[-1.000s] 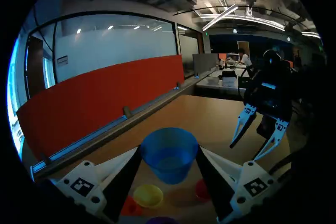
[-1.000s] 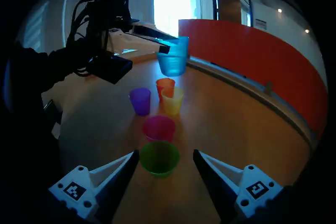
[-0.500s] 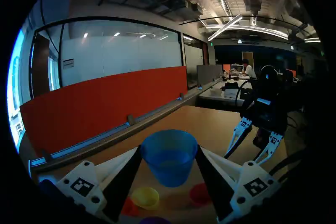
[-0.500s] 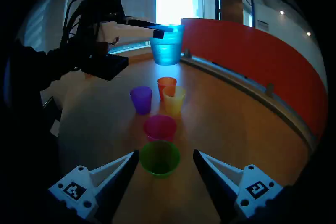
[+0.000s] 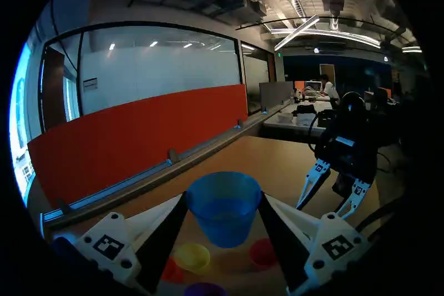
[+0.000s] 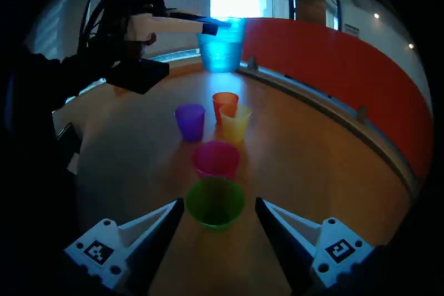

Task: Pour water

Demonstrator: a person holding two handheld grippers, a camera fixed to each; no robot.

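My left gripper (image 5: 223, 198) is shut on a translucent blue cup (image 5: 223, 215) with some water in it, held upright in the air above the table. In the right gripper view that blue cup (image 6: 221, 51) hangs high over a cluster of cups, with a person's hand (image 6: 141, 26) behind it. My right gripper (image 6: 219, 202) is open, its fingers standing on either side of a green cup (image 6: 215, 212) without touching it. Past the green cup stand a pink cup (image 6: 215, 158), a purple cup (image 6: 190, 121), a yellow cup (image 6: 235, 124) and an orange cup (image 6: 225, 101).
The cups stand on a long wooden table (image 6: 311, 151) that runs along an orange partition (image 6: 344, 68) with a metal rail at its foot. From the left gripper view, the right gripper (image 5: 321, 210) hangs open at the right, and desks stand farther back.
The left gripper has lifted the blue cup higher above the cluster. The right gripper has edged closer to the green cup and stays open.
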